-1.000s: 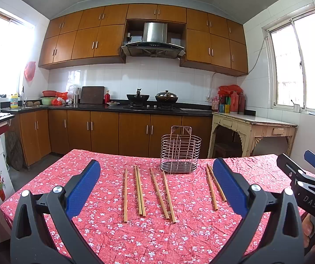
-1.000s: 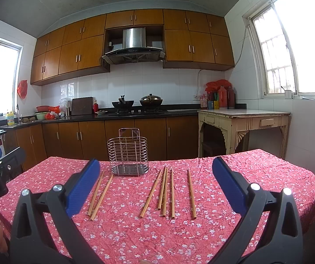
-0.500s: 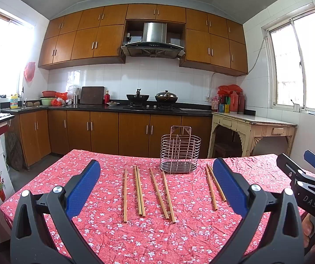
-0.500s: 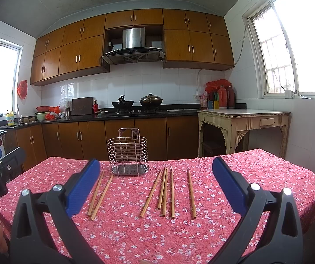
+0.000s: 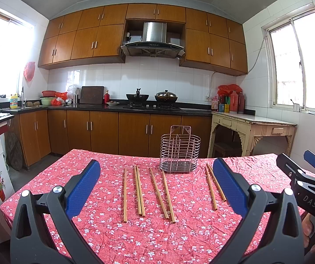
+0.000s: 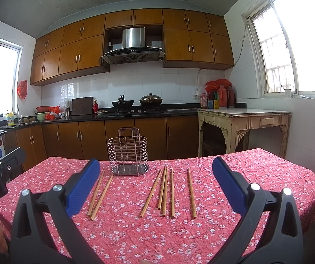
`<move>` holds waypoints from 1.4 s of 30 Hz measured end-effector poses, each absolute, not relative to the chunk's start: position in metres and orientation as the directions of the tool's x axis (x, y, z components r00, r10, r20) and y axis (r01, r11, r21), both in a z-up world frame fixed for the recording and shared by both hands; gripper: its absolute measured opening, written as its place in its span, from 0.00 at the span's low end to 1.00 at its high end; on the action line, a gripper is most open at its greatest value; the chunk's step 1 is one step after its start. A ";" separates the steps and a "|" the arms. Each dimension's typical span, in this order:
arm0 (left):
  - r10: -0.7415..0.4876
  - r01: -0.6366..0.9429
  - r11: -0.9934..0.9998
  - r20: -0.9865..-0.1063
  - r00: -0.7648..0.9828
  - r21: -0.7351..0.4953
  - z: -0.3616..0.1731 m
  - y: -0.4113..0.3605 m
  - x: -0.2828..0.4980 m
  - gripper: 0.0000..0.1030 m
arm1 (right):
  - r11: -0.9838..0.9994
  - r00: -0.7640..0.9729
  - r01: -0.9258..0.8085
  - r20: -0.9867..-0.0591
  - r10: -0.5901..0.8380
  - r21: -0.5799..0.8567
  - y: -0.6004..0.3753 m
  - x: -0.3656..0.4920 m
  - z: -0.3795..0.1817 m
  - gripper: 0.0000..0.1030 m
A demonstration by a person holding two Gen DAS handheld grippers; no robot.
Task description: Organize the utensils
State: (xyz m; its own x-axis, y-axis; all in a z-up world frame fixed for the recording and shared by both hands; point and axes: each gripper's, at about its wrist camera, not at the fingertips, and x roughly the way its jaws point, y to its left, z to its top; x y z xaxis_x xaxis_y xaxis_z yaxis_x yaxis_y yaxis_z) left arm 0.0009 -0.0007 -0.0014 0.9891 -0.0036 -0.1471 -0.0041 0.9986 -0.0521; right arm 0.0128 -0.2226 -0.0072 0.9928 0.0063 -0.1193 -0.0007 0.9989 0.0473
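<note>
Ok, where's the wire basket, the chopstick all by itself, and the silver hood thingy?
wire basket [image 5: 180,154], left wrist view, front wires.
lone chopstick [image 6: 191,192], right wrist view, mid-shaft.
range hood [image 6: 133,37], right wrist view, steel chimney.

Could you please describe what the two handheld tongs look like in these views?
Both the left tongs and right tongs have black plastic frames, silver screws and textured blue pads. White lettering marks their bodies; one reads "DAS". No cables or sleeves show.
</note>
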 end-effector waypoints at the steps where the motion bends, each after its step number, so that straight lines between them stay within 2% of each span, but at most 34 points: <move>1: -0.003 -0.005 0.999 -0.147 0.989 -0.052 -0.001 -0.001 0.001 0.98 | 0.999 0.993 -0.001 -0.120 0.006 0.047 -0.223 0.013 -0.007 0.96; 31: -0.003 -0.005 0.999 -0.151 0.989 -0.054 0.002 -0.003 -0.002 0.98 | 0.998 0.991 0.002 -0.130 0.006 0.056 -0.224 0.014 -0.011 0.96; 37: 0.042 -0.057 0.996 -0.206 0.978 -0.068 -0.006 0.003 0.011 0.98 | 0.994 0.971 0.059 -0.235 -0.036 0.089 -0.238 0.045 -0.034 0.96; 42: 0.096 -0.123 0.990 -0.325 0.941 -0.063 -0.026 0.016 0.035 0.98 | 0.985 0.905 0.123 -0.421 -0.062 0.117 -0.263 0.091 -0.061 0.96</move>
